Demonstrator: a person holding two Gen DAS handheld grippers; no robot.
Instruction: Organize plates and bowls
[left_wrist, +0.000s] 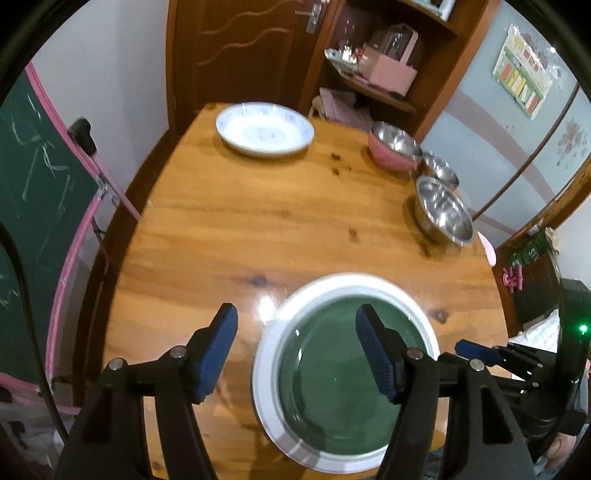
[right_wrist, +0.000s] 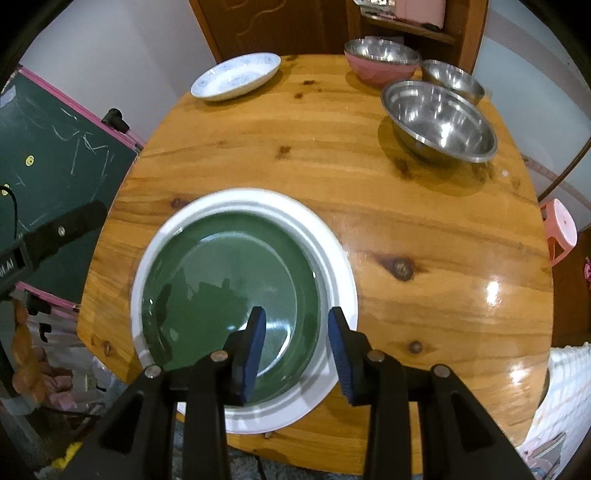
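- Desk: round, wooden, glossy, fills most of both views.
- Green plate sits inside a larger white plate, stacked at the near edge of the desk; lower centre of the right wrist view, lower right of centre in the left wrist view.
- Right gripper: jaws partly spread, straddling the near right rim of the green plate; one blue pad over the green surface, the other over the white rim. Contact with the rim cannot be judged; nothing visibly pinched.
- Left gripper: jaws spread wide, holding nothing; right pad over the green plate, left pad over bare desk wood.
- White patterned dish: alone at the far side of the desk, upper centre of the left view, upper left of centre in the right view.
- Pink bowl with a steel bowl nested in it, upper right of the right view.
- Small steel bowl just beside the pink one; large steel bowl just in front of both. All upright.
- Green chalkboard with pink frame, left edge of frame, off the desk.
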